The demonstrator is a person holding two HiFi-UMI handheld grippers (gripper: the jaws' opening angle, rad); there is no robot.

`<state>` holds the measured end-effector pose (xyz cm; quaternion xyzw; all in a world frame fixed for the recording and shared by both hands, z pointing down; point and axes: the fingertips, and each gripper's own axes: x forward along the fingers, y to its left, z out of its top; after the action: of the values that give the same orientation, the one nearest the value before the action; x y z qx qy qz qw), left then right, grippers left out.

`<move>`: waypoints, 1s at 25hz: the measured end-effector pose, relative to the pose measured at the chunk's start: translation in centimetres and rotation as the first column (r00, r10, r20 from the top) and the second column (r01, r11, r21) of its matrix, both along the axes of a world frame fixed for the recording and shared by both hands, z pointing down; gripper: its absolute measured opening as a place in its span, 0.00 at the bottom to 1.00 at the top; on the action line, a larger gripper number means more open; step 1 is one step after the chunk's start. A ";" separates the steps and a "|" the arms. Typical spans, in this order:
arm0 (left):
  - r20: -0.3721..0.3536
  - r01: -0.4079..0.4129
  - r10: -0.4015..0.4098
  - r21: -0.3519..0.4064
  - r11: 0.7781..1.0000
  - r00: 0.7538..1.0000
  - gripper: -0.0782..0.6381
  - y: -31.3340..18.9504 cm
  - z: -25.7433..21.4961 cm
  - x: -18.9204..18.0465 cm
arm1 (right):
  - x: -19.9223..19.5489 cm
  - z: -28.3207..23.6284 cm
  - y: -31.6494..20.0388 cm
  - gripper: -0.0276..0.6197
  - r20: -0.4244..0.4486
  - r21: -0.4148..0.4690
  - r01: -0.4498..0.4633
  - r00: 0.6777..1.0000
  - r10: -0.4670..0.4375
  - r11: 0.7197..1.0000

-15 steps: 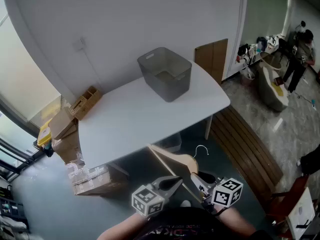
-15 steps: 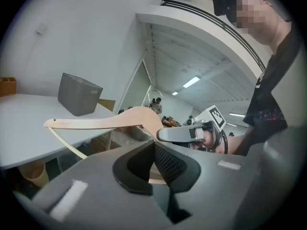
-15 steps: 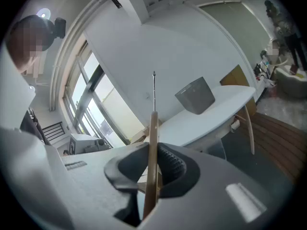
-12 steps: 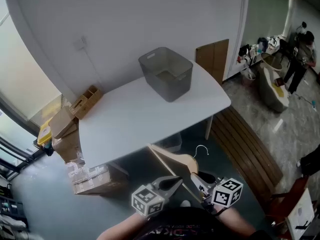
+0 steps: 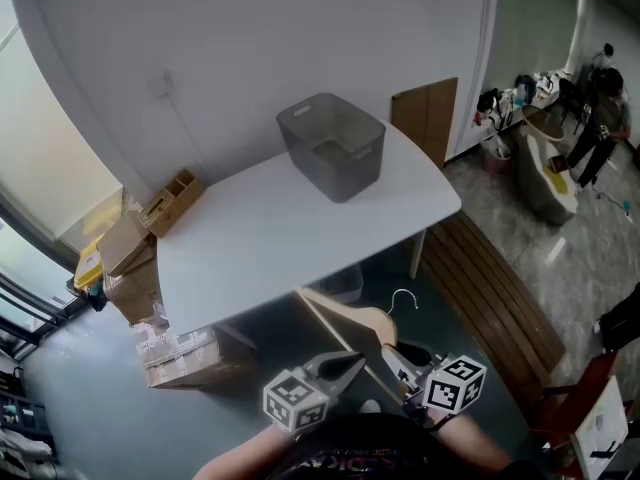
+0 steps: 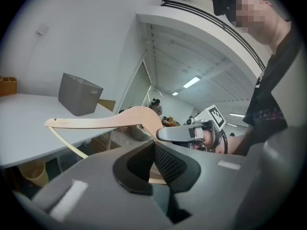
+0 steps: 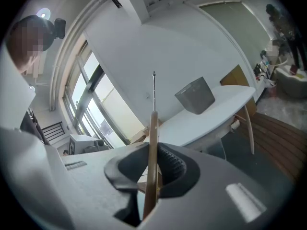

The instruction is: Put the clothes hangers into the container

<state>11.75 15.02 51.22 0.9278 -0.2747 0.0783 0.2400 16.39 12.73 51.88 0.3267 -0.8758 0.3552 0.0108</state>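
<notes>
A wooden clothes hanger point(image 5: 350, 320) with a metal hook hangs in the air below the near edge of the white table point(image 5: 270, 238). My right gripper point(image 5: 388, 353) is shut on it near the neck; in the right gripper view the hanger point(image 7: 153, 128) stands edge-on between the jaws. My left gripper point(image 5: 352, 363) sits close beside it, jaws shut on the hanger's lower bar, which passes between them in the left gripper view, where the hanger point(image 6: 110, 120) stretches left. The grey container point(image 5: 330, 148) stands empty at the table's far side, well away from both grippers.
A slatted wooden bench point(image 5: 490, 288) lies right of the table. Cardboard boxes point(image 5: 140, 278) and a small wooden crate point(image 5: 170, 203) sit at the left. A wooden panel point(image 5: 425, 118) leans on the wall behind. A person point(image 5: 600, 98) stands far right.
</notes>
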 end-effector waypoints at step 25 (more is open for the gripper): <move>-0.021 0.013 -0.013 0.017 1.000 1.000 0.11 -1.0 -1.0 -0.9 | 1.3 -1.2 -1.1 0.13 0.010 0.011 -0.073 0.997 0.073 0.997</move>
<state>10.85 14.03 50.25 0.9288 -0.2790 0.0647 0.2353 17.67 11.59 50.69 0.3567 -0.8654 0.3517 -0.0083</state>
